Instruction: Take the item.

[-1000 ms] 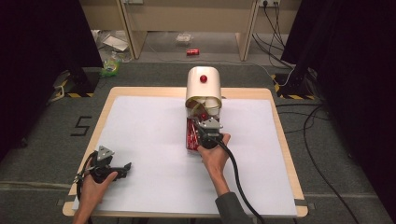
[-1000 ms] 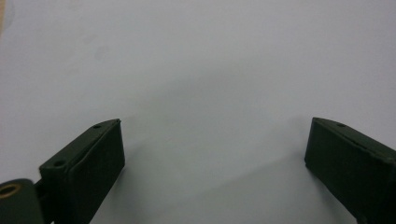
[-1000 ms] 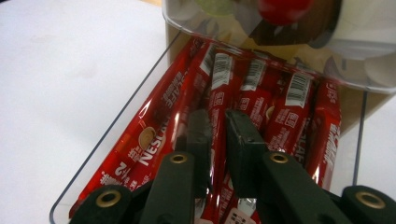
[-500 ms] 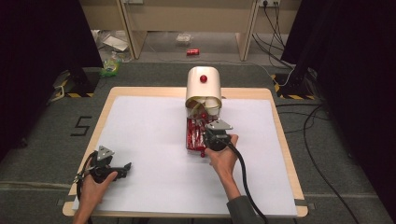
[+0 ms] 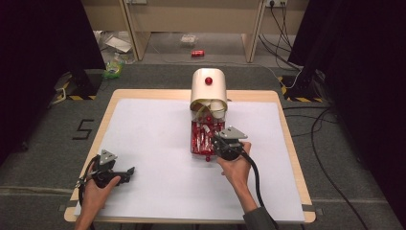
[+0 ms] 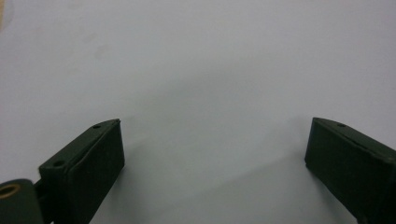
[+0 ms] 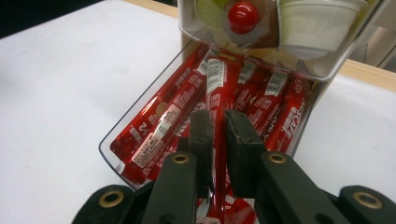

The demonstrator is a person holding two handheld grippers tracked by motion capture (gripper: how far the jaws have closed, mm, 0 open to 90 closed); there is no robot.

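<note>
While your left gripper (image 5: 128, 171) rests near the table's (image 5: 143, 96) front left corner with its jaws spread wide over bare white surface, your right gripper (image 7: 218, 122) has its jaws pinched on one red packet (image 7: 217, 84) (upright, barcode near its top end) in the clear drawer (image 7: 140, 119). That drawer juts from the cream dispenser (image 5: 208, 87) at the table's far middle.

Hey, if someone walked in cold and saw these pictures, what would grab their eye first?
The clear drawer packed with shiny red packets, pulled out from a cream container at the table's far middle. The right gripper is shut on one red packet there. The left gripper lies open on the white sheet near the left corner.
</note>
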